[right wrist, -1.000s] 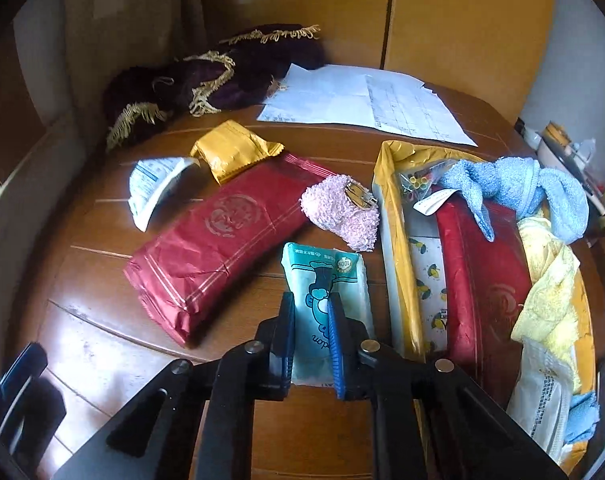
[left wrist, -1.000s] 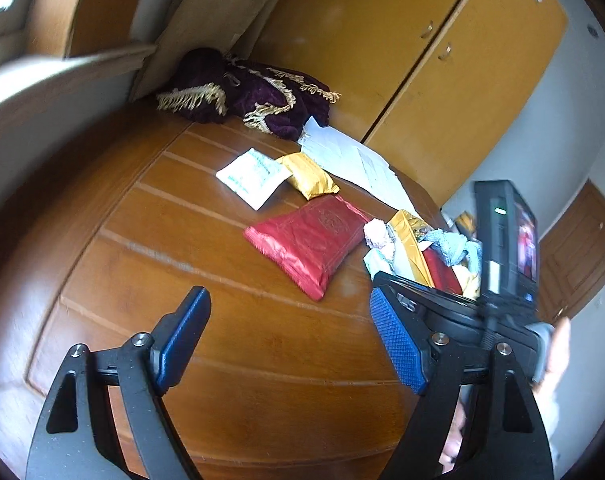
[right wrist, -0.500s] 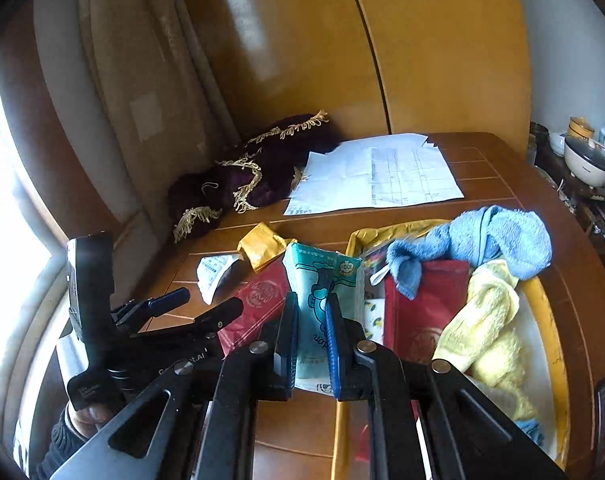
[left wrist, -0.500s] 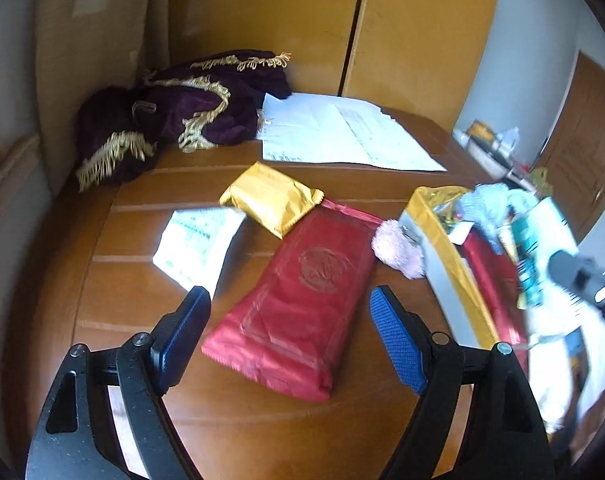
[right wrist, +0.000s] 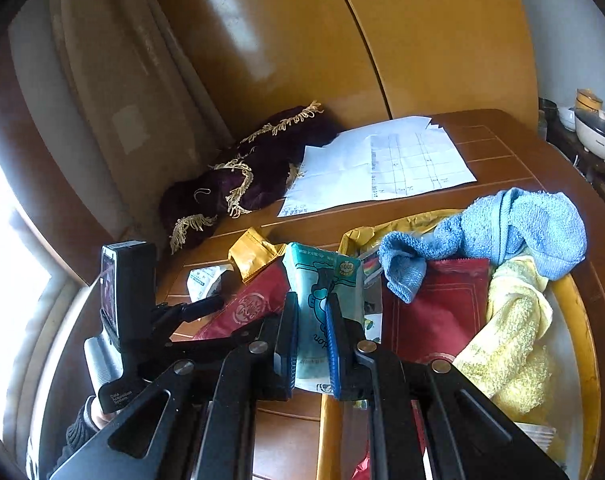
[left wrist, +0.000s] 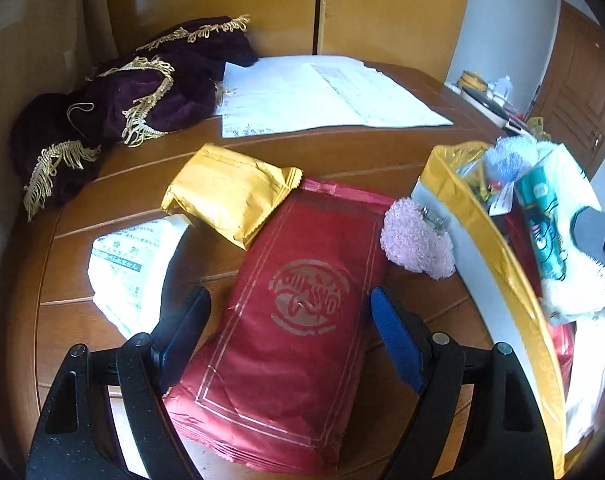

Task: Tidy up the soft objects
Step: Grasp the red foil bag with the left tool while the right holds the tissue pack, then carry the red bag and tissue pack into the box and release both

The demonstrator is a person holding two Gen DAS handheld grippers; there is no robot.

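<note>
Now left gripper [left wrist: 286, 320] over red packet [left wrist: 298, 312].

"100" on teal pack [right wrist: 326, 280]

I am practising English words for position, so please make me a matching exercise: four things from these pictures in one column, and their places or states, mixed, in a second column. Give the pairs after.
Things
1. teal tissue pack
2. big red packet
3. blue towel
4. pink fluffy ball

Places
A. on the table beside the tray's outer wall
B. clamped in the right gripper
C. lying between the open left gripper fingers
D. draped in the yellow tray

Pairs: 1-B, 2-C, 3-D, 4-A
</note>
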